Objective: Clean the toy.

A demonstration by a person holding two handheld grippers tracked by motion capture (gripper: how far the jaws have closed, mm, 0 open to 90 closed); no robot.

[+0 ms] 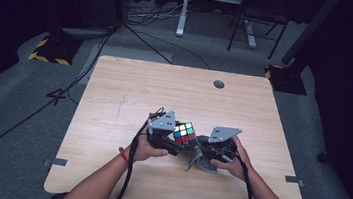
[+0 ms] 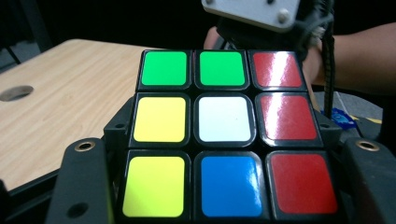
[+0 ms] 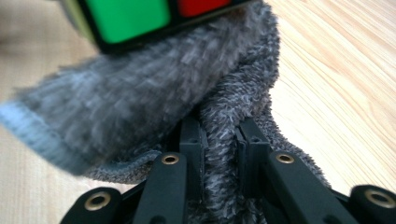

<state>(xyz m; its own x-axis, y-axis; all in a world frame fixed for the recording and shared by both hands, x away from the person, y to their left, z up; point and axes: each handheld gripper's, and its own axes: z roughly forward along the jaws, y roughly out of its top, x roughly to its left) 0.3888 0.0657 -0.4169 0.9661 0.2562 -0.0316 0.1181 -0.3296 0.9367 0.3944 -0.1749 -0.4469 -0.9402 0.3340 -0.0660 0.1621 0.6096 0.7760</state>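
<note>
Black jaws with brass-coloured rivets rise at the bottom of the right gripper view, pinching a fold of grey cloth (image 3: 219,130) between them; the right tool (image 3: 219,135) is narrow, clamped on that fold. Its fabric is fuzzy and thick-piled like terry, with a paler stitched hem along one edge, and it bunches upward to press against the underside of the Rubik's cube (image 3: 140,18), where a green and a red sticker sit in a black frame.

From the left gripper view, the cube (image 2: 224,135) sits between the left tool's (image 2: 224,196) two matte black jaws, which grip it on either side. Its near face is glossy, with rounded square stickers: green, green, red across the top row; yellow, white, red in the middle; yellow, blue, red below.

Seen from above, the cube (image 1: 185,132) is held over the middle of the pale wood-grain tabletop (image 1: 115,92), just beside the cloth (image 1: 202,160), which hangs from the right tool (image 1: 211,151) down to the wood. A round hole (image 1: 219,84) marks the tabletop's far edge.
</note>
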